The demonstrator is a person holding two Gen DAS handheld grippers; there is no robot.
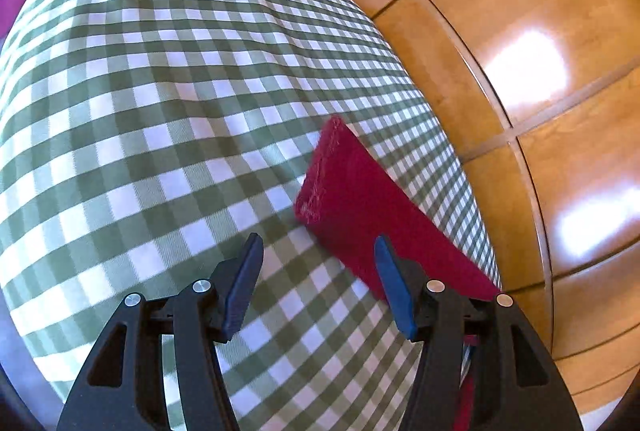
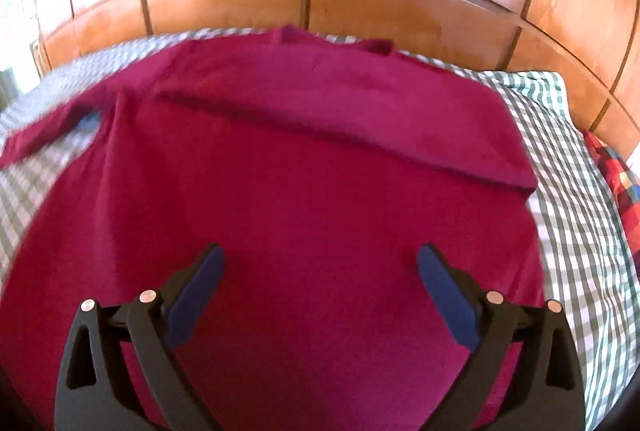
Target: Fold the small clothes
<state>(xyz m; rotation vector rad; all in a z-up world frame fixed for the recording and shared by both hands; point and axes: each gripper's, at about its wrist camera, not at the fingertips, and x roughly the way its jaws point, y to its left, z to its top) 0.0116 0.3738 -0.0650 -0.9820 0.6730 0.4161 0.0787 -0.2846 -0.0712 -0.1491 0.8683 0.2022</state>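
While blurred, seemingly flat red shirt.

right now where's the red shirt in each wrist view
Left wrist: red shirt, only a sleeve-like corner, lower right, beside the right fingertip.
Right wrist: red shirt fills the centre, under the open jaws.
Shared landmark: green checked cloth beneath it.
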